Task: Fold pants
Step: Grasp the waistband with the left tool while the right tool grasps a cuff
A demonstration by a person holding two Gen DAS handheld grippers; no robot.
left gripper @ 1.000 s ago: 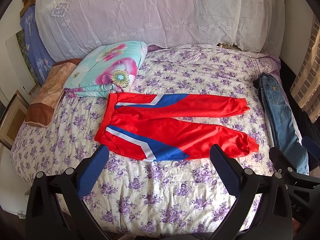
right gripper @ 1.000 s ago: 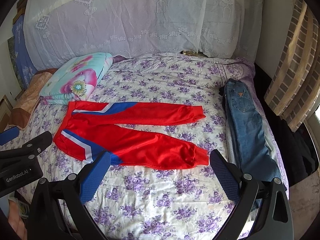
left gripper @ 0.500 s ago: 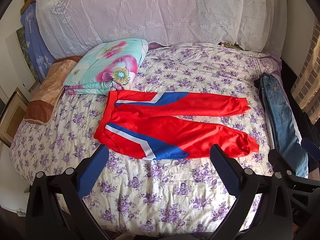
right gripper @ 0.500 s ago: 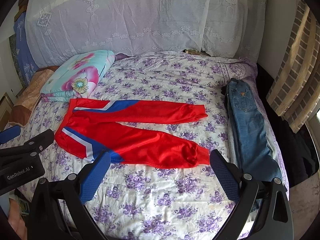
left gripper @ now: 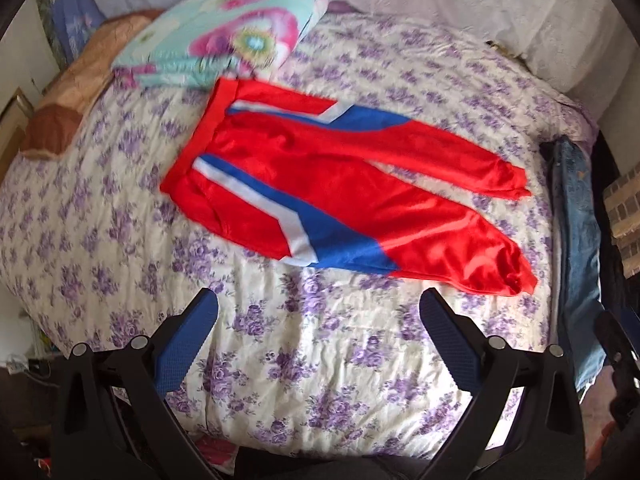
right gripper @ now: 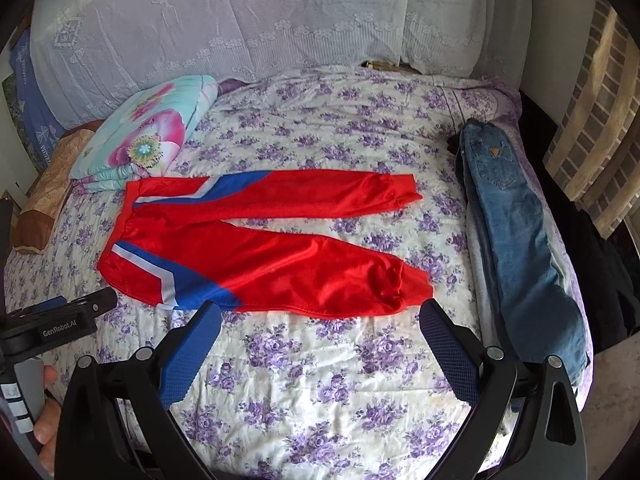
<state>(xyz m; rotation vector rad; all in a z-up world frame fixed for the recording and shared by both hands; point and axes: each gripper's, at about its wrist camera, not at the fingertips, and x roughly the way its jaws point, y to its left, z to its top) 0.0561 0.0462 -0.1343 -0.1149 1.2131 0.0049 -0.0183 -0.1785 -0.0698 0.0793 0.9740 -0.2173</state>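
Observation:
Red pants point(left gripper: 340, 196) with blue and white side stripes lie flat on the flowered bed, waistband to the left, both legs spread to the right. They also show in the right wrist view point(right gripper: 260, 256). My left gripper point(left gripper: 318, 300) is open and empty, hovering over the bed's near edge below the waist and lower leg. My right gripper point(right gripper: 320, 312) is open and empty, just in front of the lower leg, its right fingertip point(right gripper: 434, 312) close to the cuff. The left gripper's body point(right gripper: 60, 320) shows at the right view's left edge.
A folded floral quilt point(right gripper: 152, 132) lies at the back left, touching the waistband. Blue jeans point(right gripper: 520, 232) lie stretched along the bed's right edge. A brown pillow point(left gripper: 72, 92) sits at far left. A lace-covered headboard point(right gripper: 260, 20) is behind. The bed sheet point(right gripper: 340, 380) is bare near me.
Both grippers have moved forward and down toward the pants. The left view has swung left and tilted, blurred by motion. Both stay open; the pants have not moved.

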